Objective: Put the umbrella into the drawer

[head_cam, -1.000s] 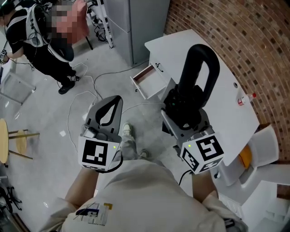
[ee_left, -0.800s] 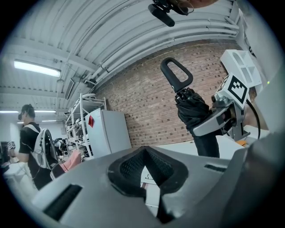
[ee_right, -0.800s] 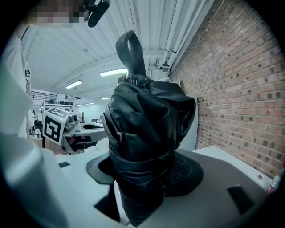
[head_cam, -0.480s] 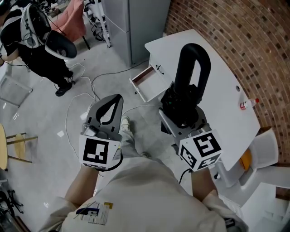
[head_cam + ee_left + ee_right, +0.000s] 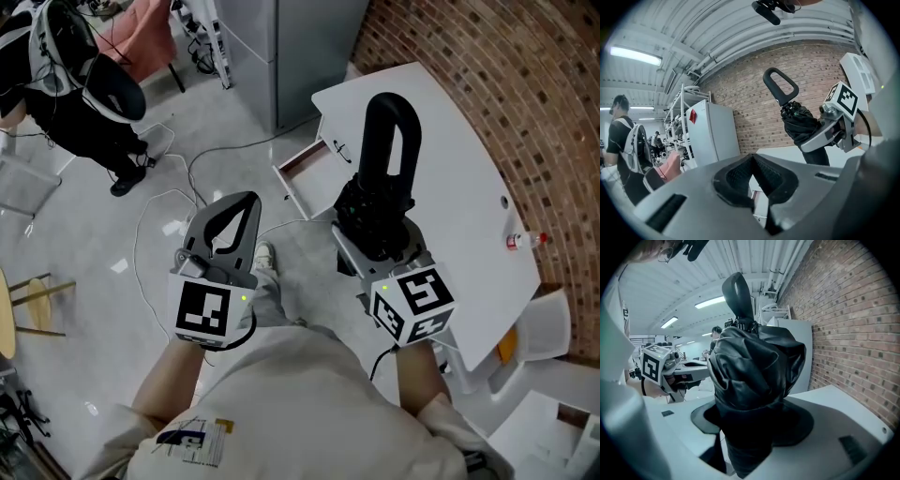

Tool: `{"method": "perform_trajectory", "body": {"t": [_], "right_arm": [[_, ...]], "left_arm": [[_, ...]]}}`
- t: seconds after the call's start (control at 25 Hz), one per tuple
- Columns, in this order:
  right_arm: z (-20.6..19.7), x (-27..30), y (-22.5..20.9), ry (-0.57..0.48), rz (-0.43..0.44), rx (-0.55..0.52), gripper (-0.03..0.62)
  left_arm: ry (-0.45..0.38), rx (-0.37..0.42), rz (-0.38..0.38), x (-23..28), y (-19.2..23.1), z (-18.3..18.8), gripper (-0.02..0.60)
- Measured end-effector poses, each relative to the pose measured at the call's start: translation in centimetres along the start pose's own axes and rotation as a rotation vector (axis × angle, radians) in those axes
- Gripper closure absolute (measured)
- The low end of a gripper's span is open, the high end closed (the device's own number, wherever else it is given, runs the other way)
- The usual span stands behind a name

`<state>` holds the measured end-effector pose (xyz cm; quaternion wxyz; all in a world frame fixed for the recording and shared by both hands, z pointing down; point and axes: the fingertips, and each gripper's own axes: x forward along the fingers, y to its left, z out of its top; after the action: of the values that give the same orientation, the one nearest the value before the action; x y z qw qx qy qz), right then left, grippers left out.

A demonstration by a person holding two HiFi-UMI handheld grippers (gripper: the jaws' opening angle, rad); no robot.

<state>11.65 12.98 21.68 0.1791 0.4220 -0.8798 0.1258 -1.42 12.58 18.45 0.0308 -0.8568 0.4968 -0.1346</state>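
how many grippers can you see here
2. The left gripper is over the floor at the head view's left, shut and empty. The right gripper is beside it near the desk, clamped on the umbrella.

Carried forward and lower, side by side: left gripper (image 5: 246, 201) and right gripper (image 5: 375, 225), the latter clamped on the umbrella (image 5: 382, 192). Brought nearer ahead of the left jaws: the open drawer (image 5: 302, 178). Left right of and slightly behind the right jaws' tips: the small bottle (image 5: 523, 242) on the white desk (image 5: 450, 169). Shifted far ahead-left of the left jaws: the bystander (image 5: 75, 84).
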Motion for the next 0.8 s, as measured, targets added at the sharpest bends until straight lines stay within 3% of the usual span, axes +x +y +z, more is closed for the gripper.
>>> {"method": "perform_trajectory", "body": {"t": [0.32,0.8], "right_arm": [[1.0,10.5,-2.3,0.099,-0.014,0.029,0.327],[-1.1,24.0,-6.7,0.217,-0.080,0.185,0.327]], "left_arm": [[0.064,-0.043,-0.028,6.2,7.8,-2.7,0.575],[0.099,-0.101,-0.157,16.2,15.8,-6.7,0.575]]}}
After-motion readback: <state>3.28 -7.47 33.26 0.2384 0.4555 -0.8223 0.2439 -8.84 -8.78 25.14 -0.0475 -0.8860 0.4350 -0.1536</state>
